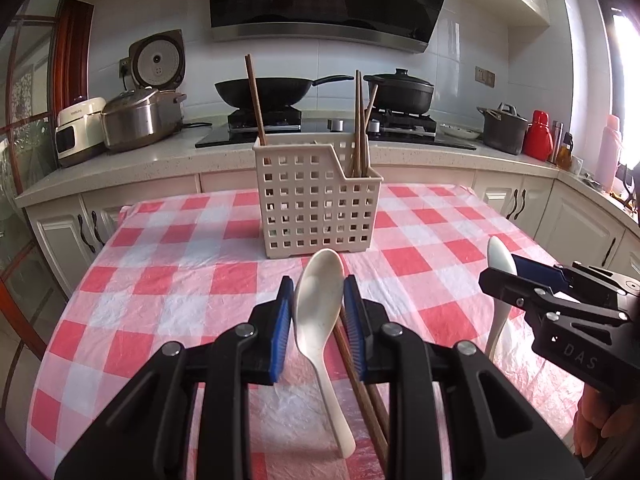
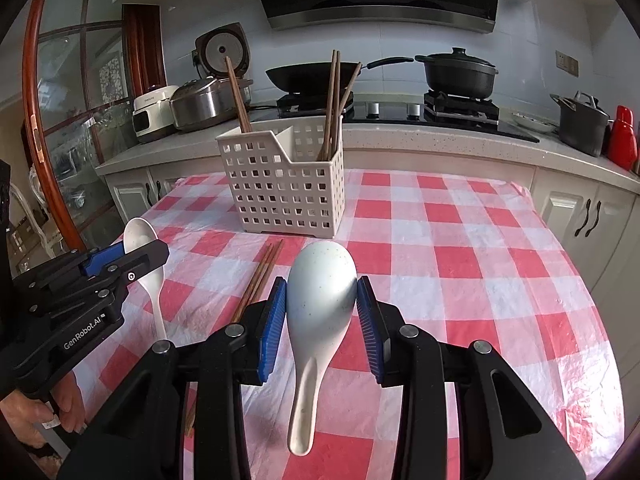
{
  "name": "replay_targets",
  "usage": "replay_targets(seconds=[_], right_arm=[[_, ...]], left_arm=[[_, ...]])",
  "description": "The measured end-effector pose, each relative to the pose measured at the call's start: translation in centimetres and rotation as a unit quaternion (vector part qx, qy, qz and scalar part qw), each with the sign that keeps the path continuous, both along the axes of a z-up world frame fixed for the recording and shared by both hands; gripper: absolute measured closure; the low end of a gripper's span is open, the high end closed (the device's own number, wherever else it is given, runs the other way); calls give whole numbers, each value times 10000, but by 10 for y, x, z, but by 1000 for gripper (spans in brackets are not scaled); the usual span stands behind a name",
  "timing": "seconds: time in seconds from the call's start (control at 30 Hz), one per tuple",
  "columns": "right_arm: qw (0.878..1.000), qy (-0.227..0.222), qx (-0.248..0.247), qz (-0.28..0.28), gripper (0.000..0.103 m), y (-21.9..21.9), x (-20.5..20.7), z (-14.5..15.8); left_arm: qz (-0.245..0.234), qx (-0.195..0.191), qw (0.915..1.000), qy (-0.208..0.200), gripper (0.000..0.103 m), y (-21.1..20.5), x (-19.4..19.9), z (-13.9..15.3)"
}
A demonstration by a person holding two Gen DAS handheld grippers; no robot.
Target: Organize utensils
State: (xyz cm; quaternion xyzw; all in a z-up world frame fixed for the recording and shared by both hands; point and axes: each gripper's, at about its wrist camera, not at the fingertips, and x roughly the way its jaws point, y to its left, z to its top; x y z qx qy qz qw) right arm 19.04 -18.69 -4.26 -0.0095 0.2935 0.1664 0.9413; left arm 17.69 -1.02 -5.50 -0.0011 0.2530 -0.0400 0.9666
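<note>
A cream perforated utensil holder stands on the checked tablecloth, with several brown chopsticks upright in it; it also shows in the right wrist view. My left gripper is shut on a white spoon, bowl forward, handle hanging down. A pair of brown chopsticks lies on the cloth under it. My right gripper is shut on a pale blue-white spoon, held above the cloth. Each gripper shows in the other's view: right, left.
The table has a red-and-white checked cloth. Behind it runs a kitchen counter with rice cookers, a stove with a wok and a black pot, and red and pink flasks at the right.
</note>
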Motion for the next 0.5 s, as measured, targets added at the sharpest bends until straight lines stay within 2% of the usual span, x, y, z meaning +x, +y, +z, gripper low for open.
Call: replay_targets(seconds=[0.27,0.3,0.5], right_arm=[[9999,-170,14,0,69,6,6,14],[9998,-194,12,-2,69,6,7,16],[9993,-359,34,-25,69,12,18,32]], left_arm=[[-19,35,9998,-181,79,2,1,14],[-14,54,9998,-195,92,2,3,16],[-21,67,9997,-242,93,6,13,26]])
